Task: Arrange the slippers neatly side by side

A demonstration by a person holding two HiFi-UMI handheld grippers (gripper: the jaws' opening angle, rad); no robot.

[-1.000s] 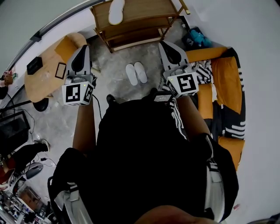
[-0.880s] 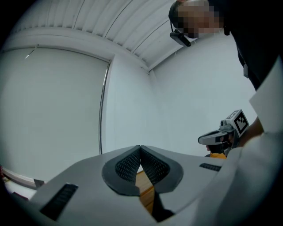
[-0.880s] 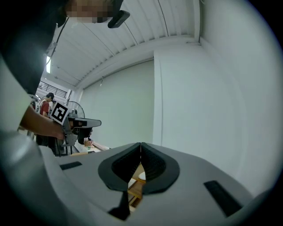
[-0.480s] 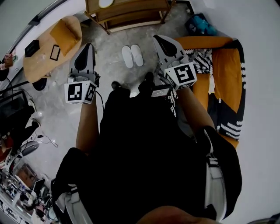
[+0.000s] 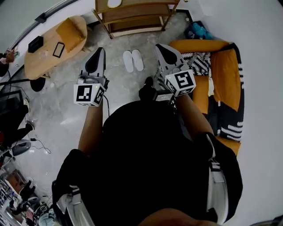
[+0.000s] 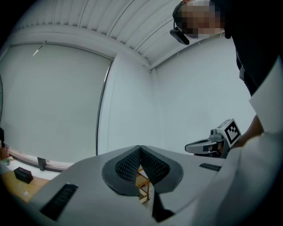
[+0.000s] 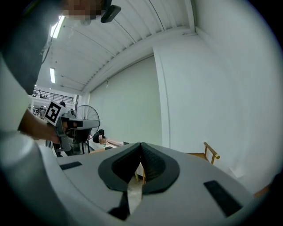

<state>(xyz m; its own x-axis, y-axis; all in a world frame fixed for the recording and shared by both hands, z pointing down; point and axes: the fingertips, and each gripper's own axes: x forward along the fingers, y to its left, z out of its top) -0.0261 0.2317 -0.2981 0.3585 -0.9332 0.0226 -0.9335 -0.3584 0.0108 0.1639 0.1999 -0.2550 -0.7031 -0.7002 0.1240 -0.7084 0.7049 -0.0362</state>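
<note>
Slippers (image 5: 133,60) paired on the floor, both grippers closed and empty

Two white slippers lie side by side, touching, on the grey mottled floor (image 5: 119,84) in the upper middle of the head view, just below the wooden rack (image 5: 137,20) at the top edge. The left gripper (image 5: 98,56) hangs to the left of the pair and the right gripper (image 5: 162,49) to the right, each clear of the slippers, so the pair sits between them. In the left gripper view the jaws are pressed together at the tips with nothing gripped — only a slice of the rack shows through the slit beneath them. The right gripper view shows the same closed, empty jaws. A pale flat thing (image 5: 114,2) lies on the rack's top shelf, cut off by the frame. In the upper left stands a round wooden tabletop (image 5: 44,64) carrying an orange cushion (image 5: 70,30) and a black box (image 5: 35,43). At the right is an orange sofa (image 5: 223,70) with a black-and-white striped cushion (image 5: 199,62).
</note>
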